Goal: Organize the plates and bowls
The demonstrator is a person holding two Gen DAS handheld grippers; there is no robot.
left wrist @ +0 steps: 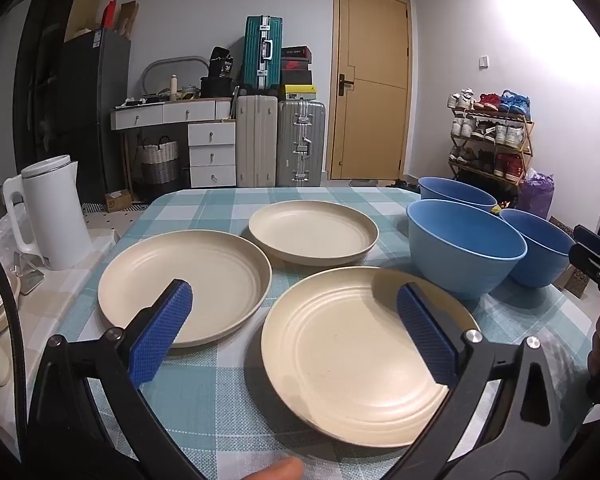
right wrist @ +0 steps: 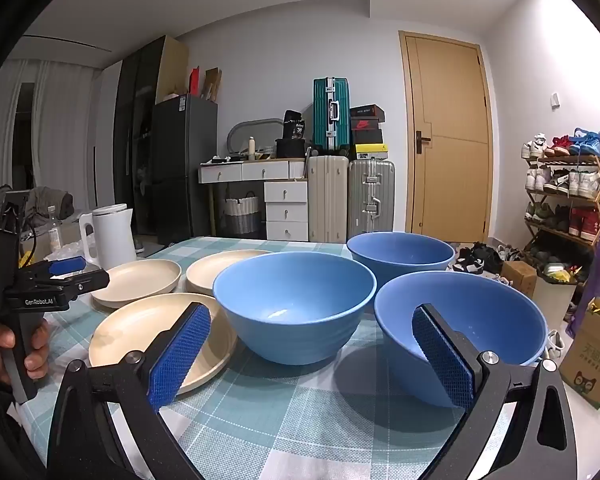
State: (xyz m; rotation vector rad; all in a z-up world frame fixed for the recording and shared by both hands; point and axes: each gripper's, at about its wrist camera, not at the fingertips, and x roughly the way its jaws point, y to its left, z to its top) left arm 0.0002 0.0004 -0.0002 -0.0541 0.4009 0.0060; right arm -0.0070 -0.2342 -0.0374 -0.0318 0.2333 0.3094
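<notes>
Three cream plates lie on the teal checked tablecloth (left wrist: 220, 400): a near plate (left wrist: 352, 356), a left plate (left wrist: 184, 280) and a far plate (left wrist: 312, 232). To their right stand three blue bowls: a middle bowl (right wrist: 292, 300), a far bowl (right wrist: 400, 252) and a right bowl (right wrist: 480, 320). My left gripper (left wrist: 294, 292) hovers open above the near and left plates, holding nothing. My right gripper (right wrist: 311, 314) is open in front of the middle and right bowls, its right pad (right wrist: 444, 356) overlapping the right bowl in view. A hand (right wrist: 4, 344) holds the left gripper (right wrist: 66, 266).
A white kettle (left wrist: 52, 208) stands on a side surface left of the table. A cardboard box (right wrist: 592, 356) sits off the table's right edge. Suitcases (left wrist: 280, 148), drawers, a shoe rack (left wrist: 492, 136) and a door stand behind.
</notes>
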